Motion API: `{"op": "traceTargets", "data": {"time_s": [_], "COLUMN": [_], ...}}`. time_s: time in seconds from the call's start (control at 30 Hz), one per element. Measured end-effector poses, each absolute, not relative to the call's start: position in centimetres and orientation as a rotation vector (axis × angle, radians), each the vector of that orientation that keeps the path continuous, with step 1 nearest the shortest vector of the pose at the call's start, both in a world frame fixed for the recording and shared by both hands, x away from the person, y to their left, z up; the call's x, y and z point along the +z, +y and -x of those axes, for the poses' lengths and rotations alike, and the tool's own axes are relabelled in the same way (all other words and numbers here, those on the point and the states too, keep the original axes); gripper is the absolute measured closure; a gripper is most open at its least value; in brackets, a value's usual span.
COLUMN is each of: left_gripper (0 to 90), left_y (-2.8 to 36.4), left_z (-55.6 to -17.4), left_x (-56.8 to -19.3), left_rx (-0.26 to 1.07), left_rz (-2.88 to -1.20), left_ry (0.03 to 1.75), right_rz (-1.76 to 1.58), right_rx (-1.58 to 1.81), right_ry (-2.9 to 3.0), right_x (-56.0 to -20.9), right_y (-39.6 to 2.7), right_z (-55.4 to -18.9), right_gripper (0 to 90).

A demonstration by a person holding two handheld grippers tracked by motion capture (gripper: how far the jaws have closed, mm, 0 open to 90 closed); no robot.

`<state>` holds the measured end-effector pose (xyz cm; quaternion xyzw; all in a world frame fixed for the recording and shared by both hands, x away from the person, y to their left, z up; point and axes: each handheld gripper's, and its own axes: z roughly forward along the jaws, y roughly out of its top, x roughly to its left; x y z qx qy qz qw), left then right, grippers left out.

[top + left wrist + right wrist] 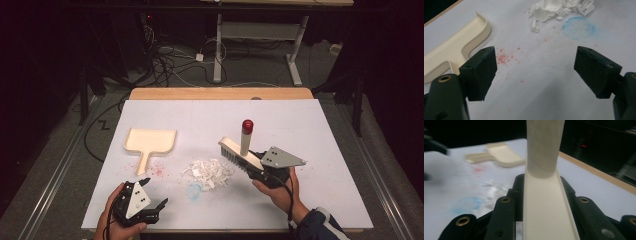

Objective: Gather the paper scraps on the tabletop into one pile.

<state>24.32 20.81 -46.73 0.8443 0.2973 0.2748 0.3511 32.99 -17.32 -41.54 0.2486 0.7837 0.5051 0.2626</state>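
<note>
Bristles of the brush (239, 151) hang just right of the paper scraps (208, 172), and we hold its cream body clamped in our right gripper (260, 167). Our left gripper (150, 205) rests wide open near the dustpan (149, 142), gripping nothing. If we sweep with that pan unheld, scraps may scatter or shove it away.

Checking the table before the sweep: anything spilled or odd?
Yes. A heap of white paper scraps lies loose mid-table, between the dustpan and the brush. Red specks dot the surface by the dustpan's handle, and a blue smudge sits just below the heap.
</note>
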Motion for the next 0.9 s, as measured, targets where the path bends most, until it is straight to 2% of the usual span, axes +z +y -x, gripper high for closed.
{"op": "traceTargets", "data": {"time_s": [0.3, 0.7, 0.9], "left_gripper": [17.7, 17.7, 17.7], "left_y": [20.9, 20.9, 21.0], "left_z": [-24.3, -24.2, -24.3], "left_x": [-46.8, -46.8, -46.9], "left_rx": [0.709, 0.704, 0.698], "left_rz": [-2.188, -2.189, -2.19], "left_ry": [0.772, 0.774, 0.776], "right_rz": [-0.878, -0.834, -0.846], "right_rx": [1.113, 1.215, 1.235], "right_ry": [1.993, 1.996, 1.983], "right_x": [-45.9, -47.1, -46.3], "right_y": [-14.5, -7.9, -9.0], "right_z": [-34.9, -33.2, -33.8], "right_gripper": [67.9, 67.7, 67.8]}}
